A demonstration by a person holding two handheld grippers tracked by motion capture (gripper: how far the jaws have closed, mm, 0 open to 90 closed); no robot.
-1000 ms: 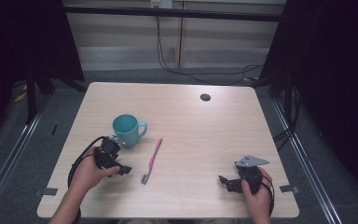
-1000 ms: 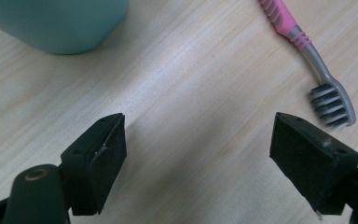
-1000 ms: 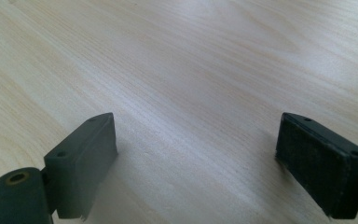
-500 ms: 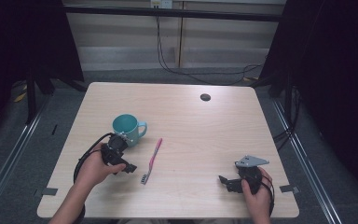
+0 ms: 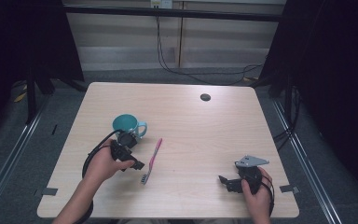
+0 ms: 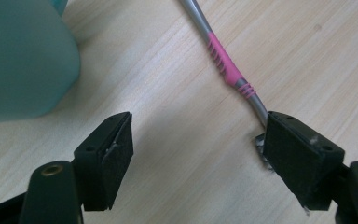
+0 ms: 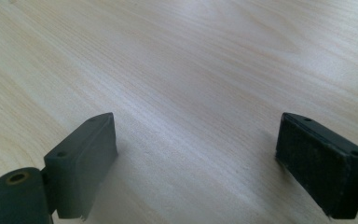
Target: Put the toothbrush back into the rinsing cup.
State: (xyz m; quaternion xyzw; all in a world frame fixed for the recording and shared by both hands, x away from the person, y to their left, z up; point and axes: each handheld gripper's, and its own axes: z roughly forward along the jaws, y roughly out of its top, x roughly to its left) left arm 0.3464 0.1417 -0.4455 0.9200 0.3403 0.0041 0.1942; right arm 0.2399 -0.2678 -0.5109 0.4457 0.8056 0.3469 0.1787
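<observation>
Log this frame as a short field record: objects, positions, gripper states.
table: light wood, small dark hole near far edge
mug: teal, upright, handle toward the right
toothbrush: pink and grey, flat on table, right of mug
left gripper: open, low over table, one finger beside the toothbrush, mug close by
right gripper: open, holding nothing, bare wood between fingers

A pink and grey toothbrush (image 5: 151,159) lies flat on the wooden table (image 5: 205,135), head toward the person, just right of an upright teal mug (image 5: 127,125)
</observation>
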